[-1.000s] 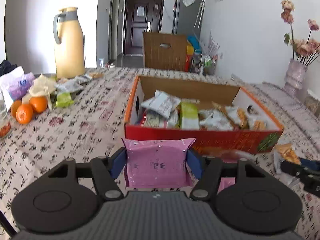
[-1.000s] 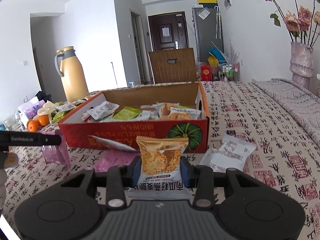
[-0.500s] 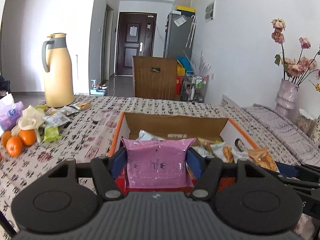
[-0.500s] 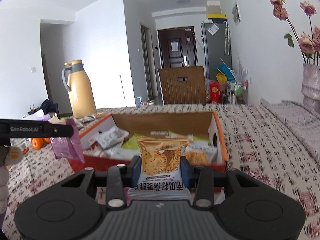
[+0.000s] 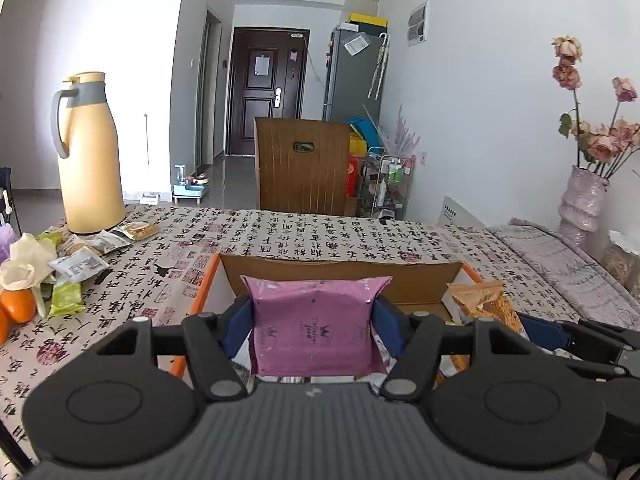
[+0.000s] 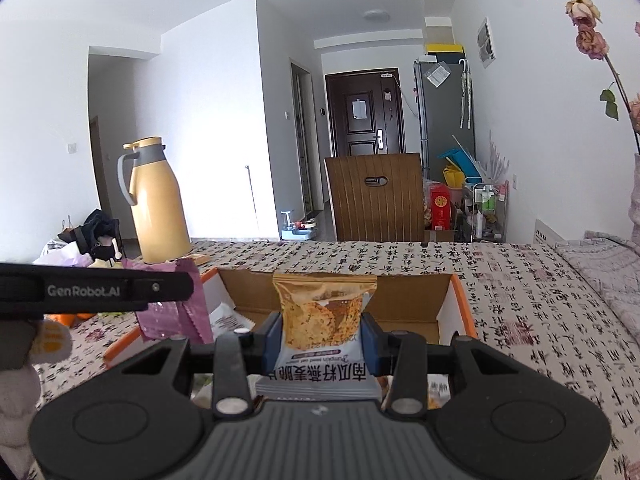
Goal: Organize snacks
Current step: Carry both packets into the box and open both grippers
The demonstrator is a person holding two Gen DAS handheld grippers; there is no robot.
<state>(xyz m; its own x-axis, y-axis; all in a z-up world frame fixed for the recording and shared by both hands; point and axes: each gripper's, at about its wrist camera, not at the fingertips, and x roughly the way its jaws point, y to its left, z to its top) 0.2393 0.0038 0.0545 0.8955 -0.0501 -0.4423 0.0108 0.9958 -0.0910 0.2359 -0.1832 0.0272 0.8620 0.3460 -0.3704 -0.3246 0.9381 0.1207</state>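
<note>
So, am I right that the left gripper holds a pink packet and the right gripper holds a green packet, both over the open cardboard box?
Not quite: the right gripper is shut on an orange-gold snack packet, not a green one, as the right wrist view shows. The rest holds: the left gripper grips the pink packet, and both hang over the open cardboard box.

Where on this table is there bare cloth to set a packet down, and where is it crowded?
Bare tablecloth runs between the cardboard box and the table's far edge by the chair, and right of the box. The left edge is crowded: loose snack packets and oranges in front of the yellow thermos.
</note>
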